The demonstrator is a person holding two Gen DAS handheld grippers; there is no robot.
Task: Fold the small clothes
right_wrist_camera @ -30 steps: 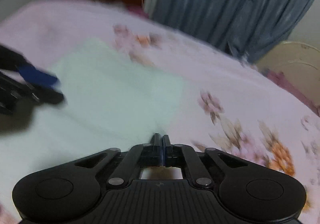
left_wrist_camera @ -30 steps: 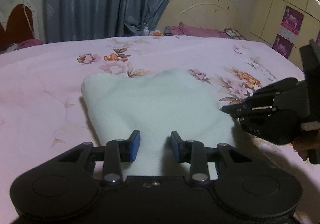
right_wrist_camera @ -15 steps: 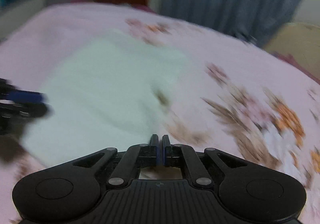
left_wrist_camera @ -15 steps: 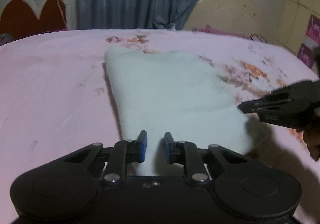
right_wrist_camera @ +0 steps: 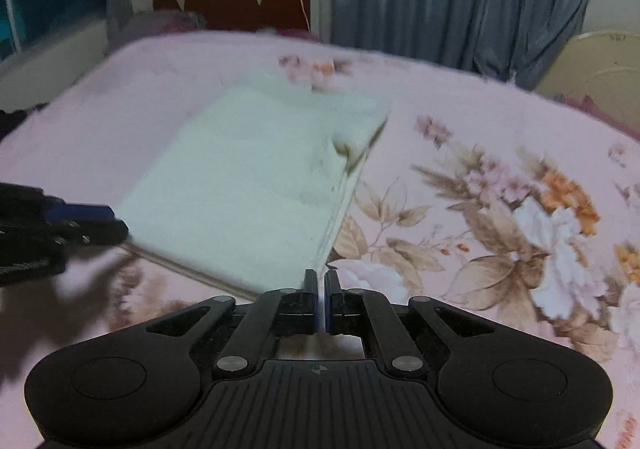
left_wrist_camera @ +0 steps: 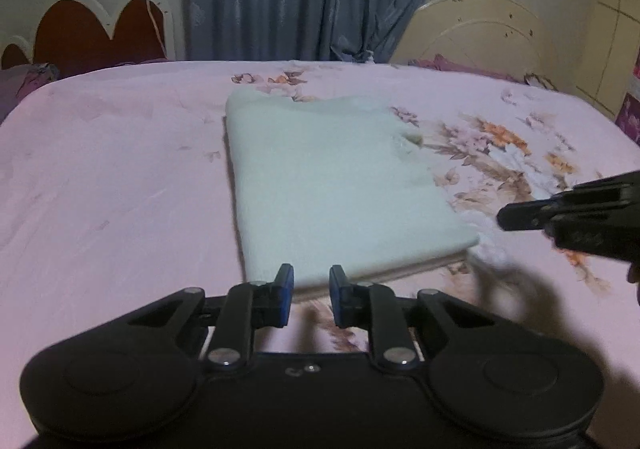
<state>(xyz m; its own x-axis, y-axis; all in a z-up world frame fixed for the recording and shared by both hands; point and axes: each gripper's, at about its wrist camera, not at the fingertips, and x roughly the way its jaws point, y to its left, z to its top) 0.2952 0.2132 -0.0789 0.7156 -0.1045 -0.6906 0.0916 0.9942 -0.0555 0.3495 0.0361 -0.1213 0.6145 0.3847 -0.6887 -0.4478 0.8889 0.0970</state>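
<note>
Two tongs are seen at the near edge of a pale green folded cloth [left_wrist_camera: 328, 185] laid mid-bed [left_wrist_camera: 100, 185]: the right tongs [right_wrist_camera: 321, 291] clenched on its corner, the left tongs [left_wrist_camera: 311, 291] released, with bare sheet around.

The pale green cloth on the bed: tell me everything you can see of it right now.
The pale green cloth is soft and fleecy-looking, folded into a flat rectangle with stacked layers showing along its near edge. It lies on the pink floral bedsheet. A small dark mark or pucker sits near its right edge. The left gripper has its jaws apart at the near edge, gripping nothing. The right gripper is shut by the near right corner; a thin pale sliver shows between its pads, though a pinch is not certain.
</note>
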